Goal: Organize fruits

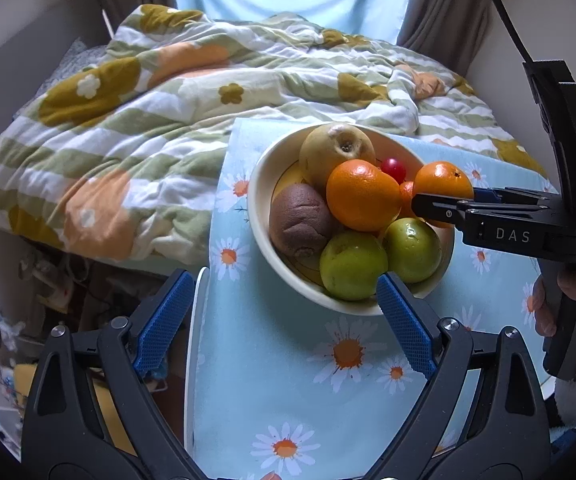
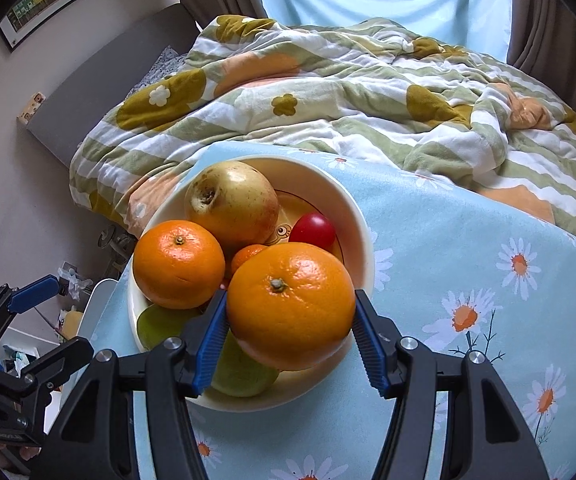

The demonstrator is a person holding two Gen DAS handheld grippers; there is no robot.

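Observation:
A cream bowl (image 1: pixel 256 196) on the daisy-print cloth holds a yellow apple (image 1: pixel 335 150), a brown kiwi (image 1: pixel 299 222), an orange (image 1: pixel 361 196), a cherry tomato (image 1: pixel 393 169) and two green fruits (image 1: pixel 351 266). My right gripper (image 2: pixel 288 320) is shut on a second orange (image 2: pixel 289 304), its blue pads pressing both sides, above the bowl's (image 2: pixel 353 208) near side. In the left wrist view that held orange (image 1: pixel 443 178) sits at the bowl's right edge. My left gripper (image 1: pixel 284 316) stands open over the cloth just in front of the bowl, with nothing between its fingers.
The small table (image 1: pixel 198 320) under the blue cloth (image 2: pixel 467 248) ends close to the bowl's left. A rumpled flowered quilt (image 1: pixel 168 112) on a bed lies behind. A person's hand (image 1: pixel 555 304) grips the right tool. Clutter lies on the floor at lower left.

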